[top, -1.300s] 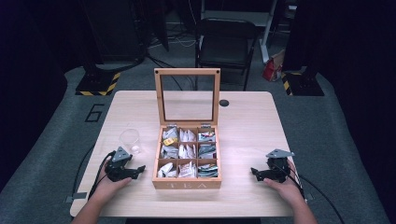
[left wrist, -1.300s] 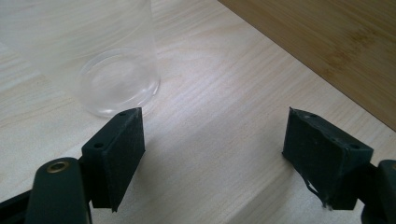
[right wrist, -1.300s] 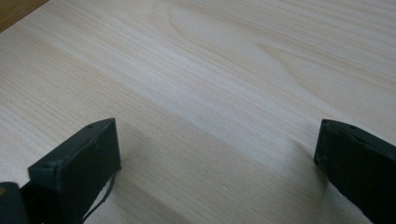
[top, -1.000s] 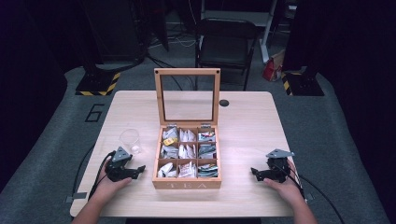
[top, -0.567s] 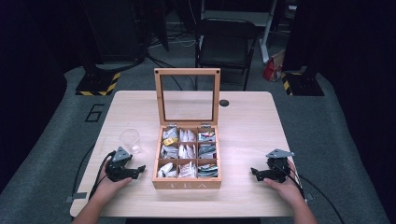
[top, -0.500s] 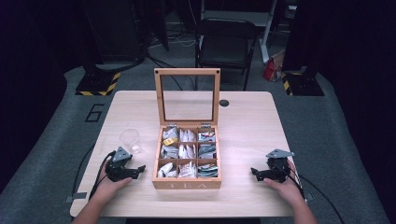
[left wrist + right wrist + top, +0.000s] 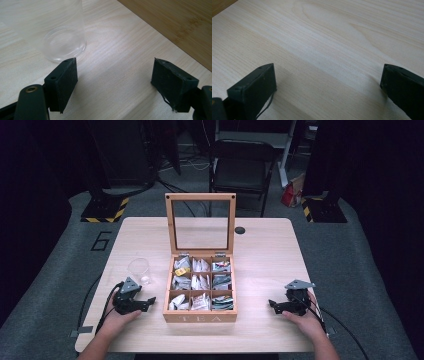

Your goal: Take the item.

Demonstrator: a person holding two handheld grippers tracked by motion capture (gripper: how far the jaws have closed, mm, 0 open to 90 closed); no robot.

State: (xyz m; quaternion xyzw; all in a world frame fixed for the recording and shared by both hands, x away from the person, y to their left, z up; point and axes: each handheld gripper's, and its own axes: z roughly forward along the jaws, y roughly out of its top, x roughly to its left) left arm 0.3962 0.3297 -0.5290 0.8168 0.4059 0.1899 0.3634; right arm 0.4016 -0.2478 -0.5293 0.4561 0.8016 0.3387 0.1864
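A wooden tea box [image 7: 201,317] stands at the table's front middle, its glass lid [image 7: 200,222] upright and its compartments holding several tea bags [image 7: 201,281]. A clear plastic cup [image 7: 138,270] stands left of the box. My left gripper [image 7: 148,302] rests on the table just in front of the cup, open and empty, jaws pointing at the box. In the left gripper view the cup [image 7: 63,37] stands just beyond the left jaw of the gripper [image 7: 117,85], with the box wall [image 7: 175,27] at upper right. My right gripper [image 7: 273,306] lies open and empty right of the box, over bare wood [image 7: 327,82].
The light wooden table [image 7: 260,250] has a small black hole [image 7: 240,230] behind the box. A black chair [image 7: 240,165] stands beyond the far edge. Cables trail off the front edge from both grippers. Dark floor surrounds the table.
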